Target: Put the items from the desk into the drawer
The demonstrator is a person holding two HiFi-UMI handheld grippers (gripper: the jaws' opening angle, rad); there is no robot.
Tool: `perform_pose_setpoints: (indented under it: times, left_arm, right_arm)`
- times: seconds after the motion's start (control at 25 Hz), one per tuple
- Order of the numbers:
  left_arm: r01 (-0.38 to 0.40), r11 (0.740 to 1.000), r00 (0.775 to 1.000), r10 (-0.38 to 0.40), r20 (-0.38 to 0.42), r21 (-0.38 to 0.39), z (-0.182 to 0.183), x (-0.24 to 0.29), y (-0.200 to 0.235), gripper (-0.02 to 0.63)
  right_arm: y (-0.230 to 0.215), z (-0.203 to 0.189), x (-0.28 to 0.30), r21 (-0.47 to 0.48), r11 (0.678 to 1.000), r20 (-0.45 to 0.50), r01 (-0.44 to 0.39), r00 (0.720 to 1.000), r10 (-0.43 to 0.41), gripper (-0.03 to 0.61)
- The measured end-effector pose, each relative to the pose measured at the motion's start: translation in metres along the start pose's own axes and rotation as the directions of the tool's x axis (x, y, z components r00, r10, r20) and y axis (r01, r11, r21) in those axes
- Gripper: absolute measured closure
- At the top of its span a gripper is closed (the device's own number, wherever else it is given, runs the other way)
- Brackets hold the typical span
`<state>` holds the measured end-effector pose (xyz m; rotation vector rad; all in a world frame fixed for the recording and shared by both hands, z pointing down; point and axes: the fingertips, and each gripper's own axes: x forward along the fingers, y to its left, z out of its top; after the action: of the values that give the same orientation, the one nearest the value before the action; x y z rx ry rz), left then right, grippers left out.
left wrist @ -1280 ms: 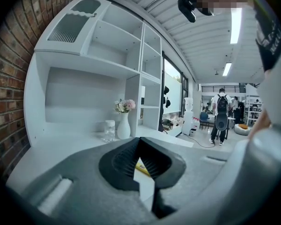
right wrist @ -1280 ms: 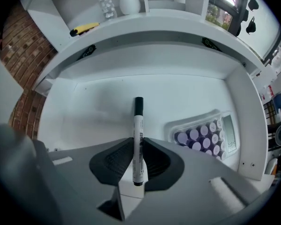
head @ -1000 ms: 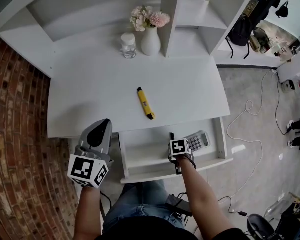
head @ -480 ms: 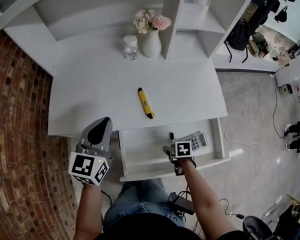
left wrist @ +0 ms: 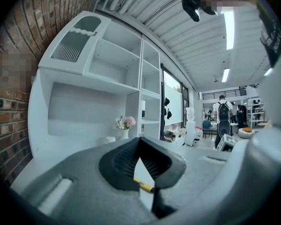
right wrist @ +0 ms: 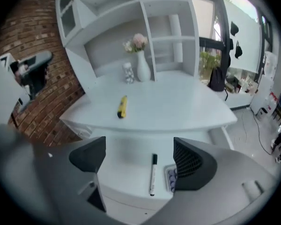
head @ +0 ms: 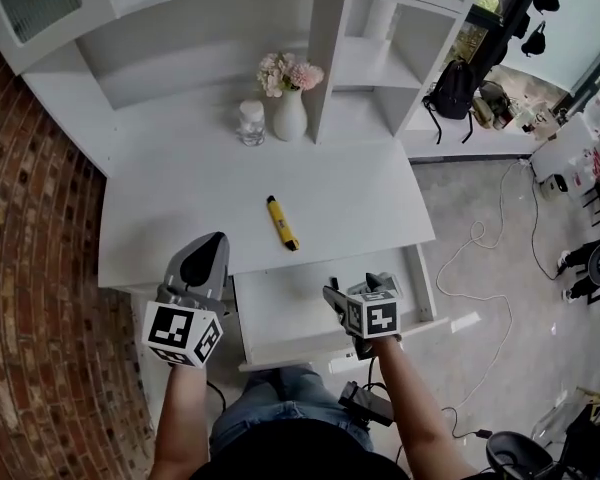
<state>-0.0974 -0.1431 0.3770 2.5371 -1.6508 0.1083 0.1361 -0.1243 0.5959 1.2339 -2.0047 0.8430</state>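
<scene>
A yellow utility knife [head: 281, 223] [right wrist: 122, 106] lies in the middle of the white desk [head: 180, 198]. Below the desk's front edge the drawer [head: 280, 306] stands pulled out. A black-capped white marker [right wrist: 153, 174] and a calculator [right wrist: 170, 178] lie in it. My right gripper [head: 355, 286] [right wrist: 139, 156] hangs above the drawer's right half; its jaws have just been opening and nothing is between them. My left gripper [head: 212, 240] [left wrist: 140, 142] sits shut and empty at the desk's front left edge, pointing along the desktop at the knife [left wrist: 144, 185].
A white vase with pink flowers [head: 289, 108] and a glass jar [head: 250, 123] stand at the back of the desk beside a shelf upright [head: 325, 58]. A brick wall [head: 30, 268] runs along the left. Cables [head: 480, 248] trail on the floor at the right.
My right gripper has risen out of the drawer and opened, leaving the marker lying next to the calculator. My left gripper has lifted slightly.
</scene>
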Motion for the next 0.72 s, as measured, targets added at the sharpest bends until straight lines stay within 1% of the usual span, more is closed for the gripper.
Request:
perform_pose_setpoints:
  times: [0.08,0.16,0.24,0.36,0.44,0.52,0.56,0.64,0.68,0.72]
  left_arm:
    - [0.000,1.000,1.000,0.000,0.028,0.009,0.011,-0.002,0.001,0.615]
    - [0.001,1.000,0.999,-0.001,0.054,0.013,0.021,-0.004,0.000,0.615]
    - [0.003,1.000,0.997,-0.004,0.078,0.018,0.031,-0.006,-0.001,0.615]
    - [0.005,0.999,0.994,-0.009,0.107,0.032,0.044,-0.009,-0.003,0.615]
    - [0.006,0.999,0.993,-0.010,0.122,0.037,0.051,-0.012,-0.002,0.615]
    - [0.004,0.999,0.991,-0.010,0.137,0.042,0.058,-0.015,-0.002,0.615]
    - [0.002,0.999,0.990,-0.008,0.144,0.046,0.061,-0.016,-0.002,0.615]
    - [-0.005,0.998,0.987,-0.004,0.158,0.057,0.069,-0.019,-0.002,0.615]
    - [-0.009,0.998,0.986,-0.002,0.165,0.063,0.073,-0.021,-0.003,0.615]
    - [-0.013,0.998,0.985,0.001,0.172,0.068,0.077,-0.023,-0.004,0.615]
  right_arm:
    - [0.010,0.039,-0.037,-0.050,0.999,0.134,0.013,0.991,-0.006,0.118]
    - [0.017,0.071,-0.076,-0.093,0.995,0.254,0.044,0.967,-0.020,0.130]
    - [0.022,0.097,-0.111,-0.119,0.989,0.356,0.088,0.934,-0.040,0.146]
    - [0.030,0.127,-0.154,-0.142,0.979,0.492,0.143,0.869,-0.056,0.183]
    - [0.037,0.144,-0.183,-0.153,0.969,0.585,0.194,0.808,-0.070,0.216]
    - [0.042,0.159,-0.214,-0.148,0.956,0.683,0.252,0.725,-0.085,0.275]
    - [0.044,0.165,-0.230,-0.138,0.952,0.729,0.272,0.678,-0.088,0.318]
    - [0.050,0.177,-0.260,-0.116,0.953,0.804,0.281,0.590,-0.076,0.417]
    - [0.051,0.181,-0.273,-0.109,0.954,0.830,0.280,0.554,-0.067,0.453]
    - [0.051,0.185,-0.284,-0.106,0.954,0.849,0.281,0.524,-0.060,0.508]
